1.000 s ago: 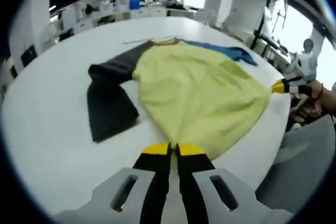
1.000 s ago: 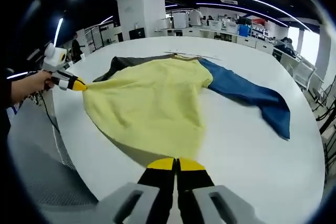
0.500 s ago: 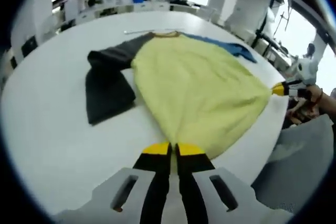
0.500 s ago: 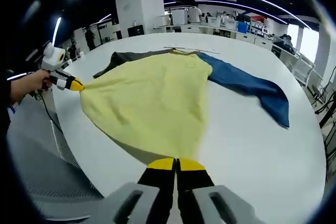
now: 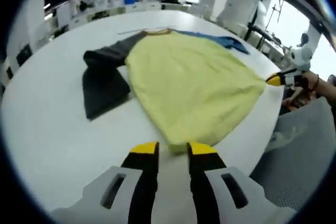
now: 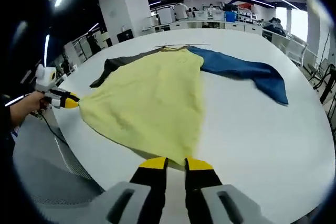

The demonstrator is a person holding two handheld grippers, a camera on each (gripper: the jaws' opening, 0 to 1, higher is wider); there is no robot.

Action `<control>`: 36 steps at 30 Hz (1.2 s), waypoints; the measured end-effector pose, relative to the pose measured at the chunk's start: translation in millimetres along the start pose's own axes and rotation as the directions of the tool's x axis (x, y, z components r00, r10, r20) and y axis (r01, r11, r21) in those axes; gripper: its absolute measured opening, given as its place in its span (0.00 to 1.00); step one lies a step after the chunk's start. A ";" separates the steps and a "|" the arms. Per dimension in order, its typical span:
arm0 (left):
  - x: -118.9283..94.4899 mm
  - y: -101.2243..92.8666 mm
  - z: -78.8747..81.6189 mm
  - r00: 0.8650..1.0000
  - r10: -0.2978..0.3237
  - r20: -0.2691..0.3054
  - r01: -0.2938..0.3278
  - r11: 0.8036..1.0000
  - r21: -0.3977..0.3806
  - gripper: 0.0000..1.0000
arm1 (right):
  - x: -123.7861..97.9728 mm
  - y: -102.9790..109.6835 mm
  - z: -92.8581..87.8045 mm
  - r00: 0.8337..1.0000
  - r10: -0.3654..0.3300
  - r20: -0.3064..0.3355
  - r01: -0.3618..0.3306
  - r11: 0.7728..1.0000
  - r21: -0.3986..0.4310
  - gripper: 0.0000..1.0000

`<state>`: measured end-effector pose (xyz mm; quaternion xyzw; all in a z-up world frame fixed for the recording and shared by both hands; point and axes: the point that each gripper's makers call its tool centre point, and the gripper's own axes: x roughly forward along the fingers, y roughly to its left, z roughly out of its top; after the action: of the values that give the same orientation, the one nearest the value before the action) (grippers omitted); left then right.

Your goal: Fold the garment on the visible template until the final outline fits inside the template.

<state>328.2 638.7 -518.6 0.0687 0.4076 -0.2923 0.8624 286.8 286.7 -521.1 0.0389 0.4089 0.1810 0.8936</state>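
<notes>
A garment lies flat on the white round table (image 5: 47,129), with a yellow body (image 5: 194,82), a dark grey sleeve (image 5: 102,85) folded on itself, and a blue sleeve (image 5: 220,39) at the far side. My left gripper (image 5: 173,148) is open, its yellow tips either side of the near hem corner. In the right gripper view the yellow body (image 6: 152,98) spreads out, with the blue sleeve (image 6: 247,72) to the right and the grey sleeve (image 6: 113,66) to the left. My right gripper (image 6: 176,163) stands open just short of the hem. The other gripper (image 6: 65,99) sits at the far hem corner.
A thin strip (image 6: 184,45) lies on the table beyond the collar. A hand (image 6: 23,108) holds the far gripper off the table edge. Grey mesh seating (image 6: 47,182) lies below the rim. Desks and a white pillar (image 6: 128,9) stand behind.
Both grippers were shut on the hem corners and have opened, letting the yellow hem drop onto the table. The cameras have risen and tilted a little.
</notes>
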 end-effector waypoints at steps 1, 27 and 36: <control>0.3 0.2 -3.3 1.000 -0.004 -0.008 0.004 1.000 0.011 0.20 | -3.0 -1.5 1.1 1.000 -0.004 0.007 0.004 1.000 0.011 0.10; 25.9 -2.4 8.4 0.997 -0.058 0.053 0.059 0.998 -0.010 0.12 | 17.4 -16.2 -2.2 0.986 -0.148 -0.078 0.147 0.989 -0.024 0.09; 16.9 -10.8 23.5 0.995 -0.070 0.078 0.074 0.995 -0.061 0.02 | 17.6 -12.2 -2.5 0.988 -0.137 -0.077 0.135 0.990 -0.035 0.00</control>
<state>346.2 613.9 -514.5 0.0150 0.3859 -0.3124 0.8679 299.1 281.4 -538.0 -0.0098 0.4428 0.1271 0.8875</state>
